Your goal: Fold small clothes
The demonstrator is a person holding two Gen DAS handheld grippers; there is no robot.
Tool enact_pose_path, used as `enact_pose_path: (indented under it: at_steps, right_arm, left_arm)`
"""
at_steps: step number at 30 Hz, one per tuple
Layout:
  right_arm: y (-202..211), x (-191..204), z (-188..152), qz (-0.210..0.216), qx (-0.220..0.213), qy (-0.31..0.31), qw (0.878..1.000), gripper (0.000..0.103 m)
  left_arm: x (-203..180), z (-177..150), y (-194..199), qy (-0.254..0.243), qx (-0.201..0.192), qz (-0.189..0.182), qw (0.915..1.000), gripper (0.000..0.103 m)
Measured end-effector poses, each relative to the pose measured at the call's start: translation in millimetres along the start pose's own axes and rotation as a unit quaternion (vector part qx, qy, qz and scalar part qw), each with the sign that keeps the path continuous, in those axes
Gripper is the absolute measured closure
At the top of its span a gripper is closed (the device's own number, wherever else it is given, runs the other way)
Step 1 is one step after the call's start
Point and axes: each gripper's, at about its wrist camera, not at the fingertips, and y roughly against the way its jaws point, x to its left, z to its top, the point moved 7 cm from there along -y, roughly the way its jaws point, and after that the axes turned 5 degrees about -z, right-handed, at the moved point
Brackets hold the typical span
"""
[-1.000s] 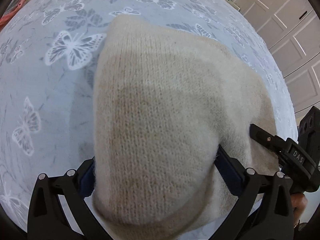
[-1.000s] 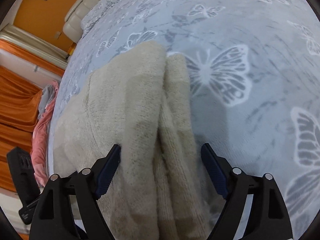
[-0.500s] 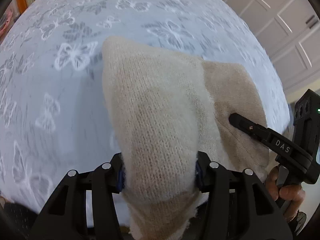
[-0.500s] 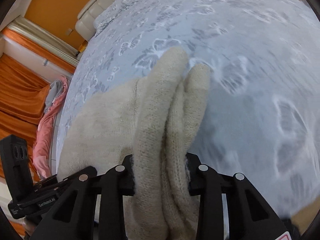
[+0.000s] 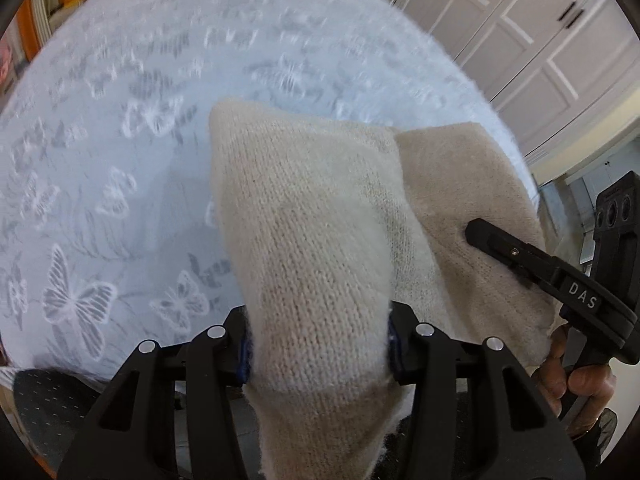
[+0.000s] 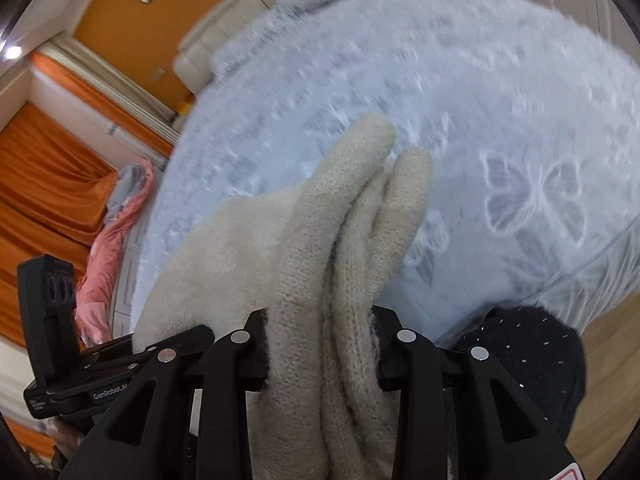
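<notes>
Left wrist view: bed [image 5: 120, 128] with pale blue butterfly cover fills 9 to 12 o'clock, blurred. Cream knit garment [image 5: 312, 240] bunched at centre, running down to 6 o'clock, held up above the cover. Left claw [image 5: 318, 344] at 6 o'clock, jaws just drawn in from wide, now pressed on the knit from both sides, about half open with the fabric filling the gap. At 3 to 4 o'clock right claw [image 5: 474, 232], its finger against the garment's far flap; a hand [image 5: 576, 384] grips its handle at 4 o'clock. White cabinet doors [image 5: 540, 40] at 1 to 2 o'clock.

Right wrist view: orange curtains [image 6: 48, 168] at 9 o'clock, pink cloth [image 6: 116, 240] beside the bed's edge. Left claw's body at 8 o'clock, tips hidden behind the knit. Right claw at 6 o'clock clamped on rolled folds of the garment, jaws narrowed, steady. Bed cover 12 to 3 o'clock. Dark speckled cloth [image 6: 532, 344] at 4 o'clock.
</notes>
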Motion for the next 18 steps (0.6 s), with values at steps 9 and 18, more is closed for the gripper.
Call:
enact_pose_path:
  at_steps: [9, 18]
  right_arm:
    - [95, 75, 26, 0.044, -0.134, 0.057, 0.988, 0.071]
    - [142, 173, 60, 0.110, -0.218, 0.124, 0.962, 0.071]
  left_arm:
    - [-18, 26, 117, -0.050, -0.129, 0.000, 0.9904, 0.056]
    - [4, 56, 216, -0.077, -0.241, 0.037, 0.9667, 0.056]
